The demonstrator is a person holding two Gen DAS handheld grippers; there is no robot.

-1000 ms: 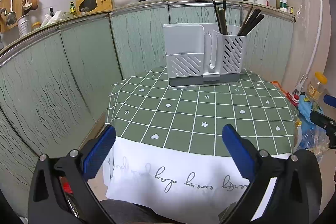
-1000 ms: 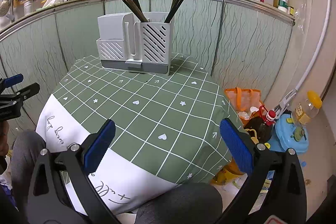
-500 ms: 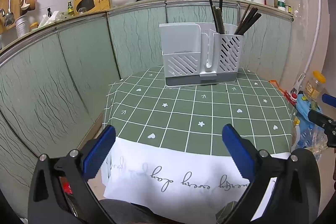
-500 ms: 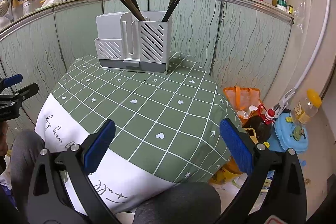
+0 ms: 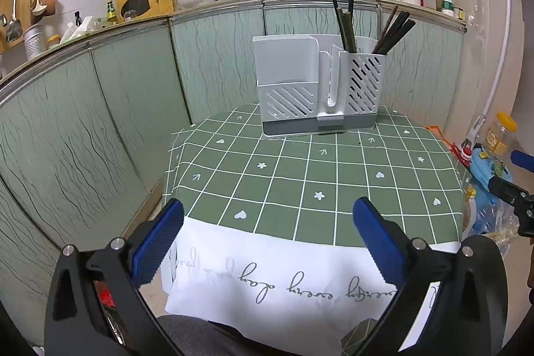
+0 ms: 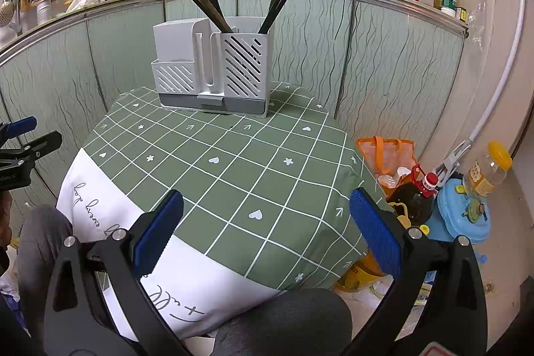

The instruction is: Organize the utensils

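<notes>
Your dark chopsticks (image 6: pixel 213 7) are all standing in the slotted right bin of the white caddy (image 6: pixel 213 69) at the far edge of the green checked tablecloth (image 6: pixel 233 162), split into two leaning bunches. Both tools are empty with the jaws spread wide: left gripper (image 5: pixel 267 222) and right gripper (image 6: pixel 265 212) sit back at the near edge. I'd go in with the right one, pinch a bunch low near the rim, and lift straight up so the caddy doesn't tip.

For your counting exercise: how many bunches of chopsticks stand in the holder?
2. One bunch leans left and one bunch leans right, both in the right slotted bin of the holder. Single sticks overlap, so some may be hidden.
</notes>
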